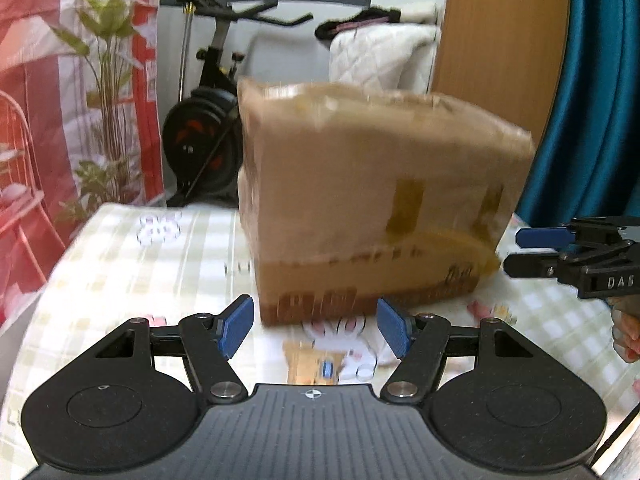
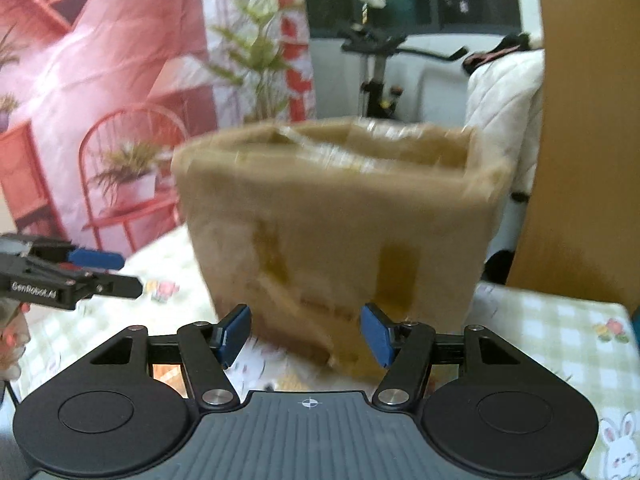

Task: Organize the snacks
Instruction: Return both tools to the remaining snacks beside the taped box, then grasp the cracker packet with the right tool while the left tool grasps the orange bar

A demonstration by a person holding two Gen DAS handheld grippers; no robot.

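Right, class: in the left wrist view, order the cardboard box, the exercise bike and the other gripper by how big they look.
1. cardboard box, largest.
2. exercise bike, though it stands farther back, partly behind the box.
3. right gripper, smallest, cut off by the frame edge.

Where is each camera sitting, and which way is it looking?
Left wrist: sits on the left tool, looking ahead and down at the box on the table; the right tool pokes in from the right.
Right wrist: sits on the right tool, facing the same box; the left tool shows at left.
Shared: box, table, exercise bike.
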